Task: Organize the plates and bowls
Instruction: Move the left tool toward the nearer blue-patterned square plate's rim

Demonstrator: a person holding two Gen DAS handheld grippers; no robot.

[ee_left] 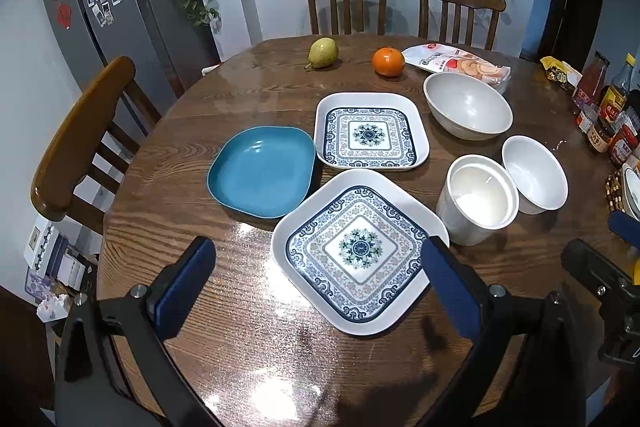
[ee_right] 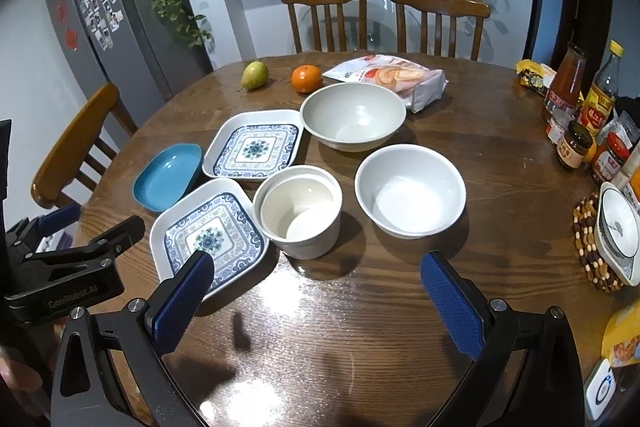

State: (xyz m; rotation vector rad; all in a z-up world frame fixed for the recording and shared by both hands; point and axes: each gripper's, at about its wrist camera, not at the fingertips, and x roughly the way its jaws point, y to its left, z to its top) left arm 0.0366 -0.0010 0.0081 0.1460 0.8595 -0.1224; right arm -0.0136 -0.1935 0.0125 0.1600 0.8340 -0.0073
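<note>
Teal dish point(ee_left: 262, 177), blue-patterned white plates point(ee_left: 358, 253), white bowls point(ee_right: 410, 191).

Left gripper point(ee_left: 316, 287) open, hovering over bench point(ee_left: 168, 227) near edge, nothing held. Near patterned plate point(ee_left: 356, 251) between the fingers in view; blue plate point(ee_left: 262, 171) and far patterned plate point(ee_left: 371, 131) mid-bench. White cup point(ee_left: 476, 205), small bowl point(ee_left: 534, 175), large bowl point(ee_left: 467, 106) toward right edge.

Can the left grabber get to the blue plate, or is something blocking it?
Probably yes. The left gripper is open and holds nothing, and bare table lies between its left finger and the blue plate. The near patterned plate sits just to the right, with its corner close to the blue plate.
</note>
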